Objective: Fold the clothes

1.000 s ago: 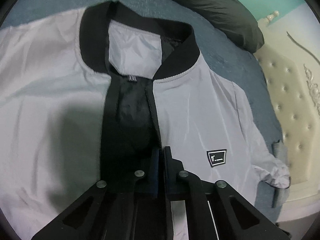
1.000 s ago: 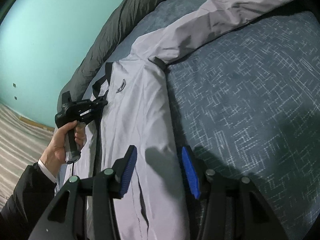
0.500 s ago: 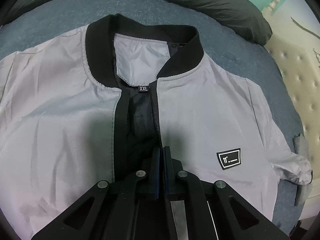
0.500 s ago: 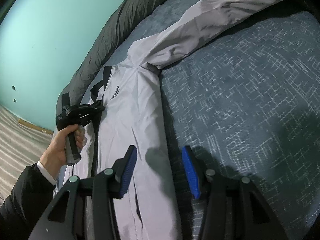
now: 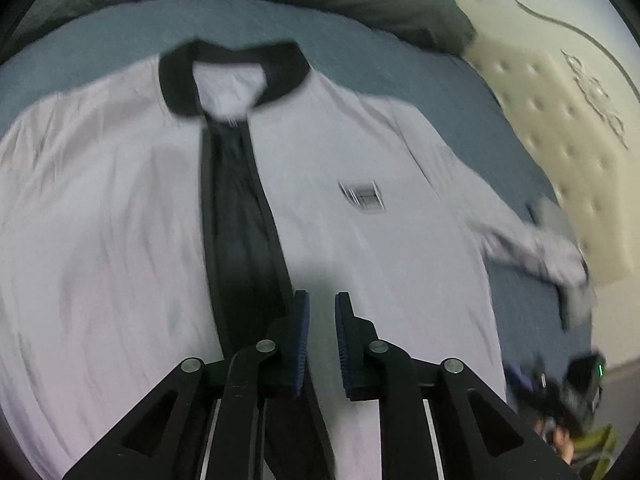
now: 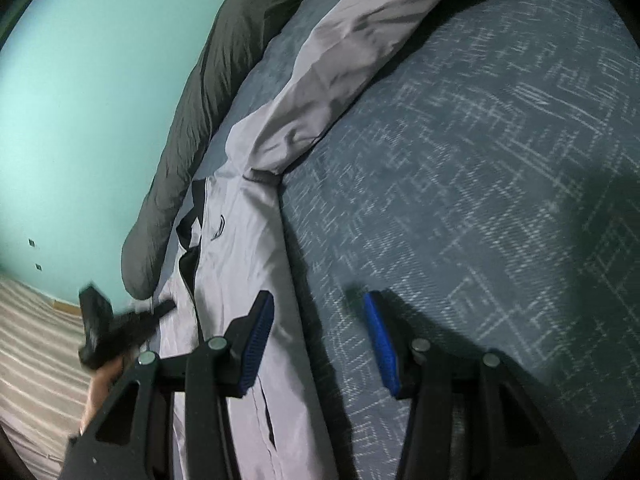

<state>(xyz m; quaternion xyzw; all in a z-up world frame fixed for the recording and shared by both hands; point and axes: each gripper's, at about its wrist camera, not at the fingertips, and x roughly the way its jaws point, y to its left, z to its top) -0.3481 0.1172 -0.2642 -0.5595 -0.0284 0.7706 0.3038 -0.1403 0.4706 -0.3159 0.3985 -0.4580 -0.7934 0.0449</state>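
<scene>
1. Item: grey bomber jacket (image 5: 120,220), black ribbed collar (image 5: 232,76), black zip placket (image 5: 240,216), small chest patch (image 5: 362,197). Laid front-up and spread flat across the blue bed cover (image 6: 480,160); placket standing open down the middle.
2. Sleeve on the headboard side (image 5: 536,244): stretched outward, cuff near the bed's edge beside the tufted cream headboard (image 5: 560,128). Same sleeve (image 6: 344,52) in the right wrist view: angled away from the body toward the dark quilt (image 6: 208,100) bunched along the teal wall (image 6: 80,100).
3. Left tongs (image 5: 321,336): above the lower front panel, just right of the placket; jaws opening, a narrow gap, nothing between the pads. View blurred.
4. Right tongs (image 6: 320,344): about half open, empty; one pad over the jacket's side edge, the other over bare bed cover. Contact with fabric: cannot tell.
5. Step in hand, as judged: release after straightening the front; no fold made yet, garment still full width.
6. Next move, as judged: grasp of a sleeve or side edge, lift clear of the cover, carry across toward the placket. Calls for a pinch on the thin slippery shell only, not the bed cover beneath, and a flat body panel while the sleeve travels.
</scene>
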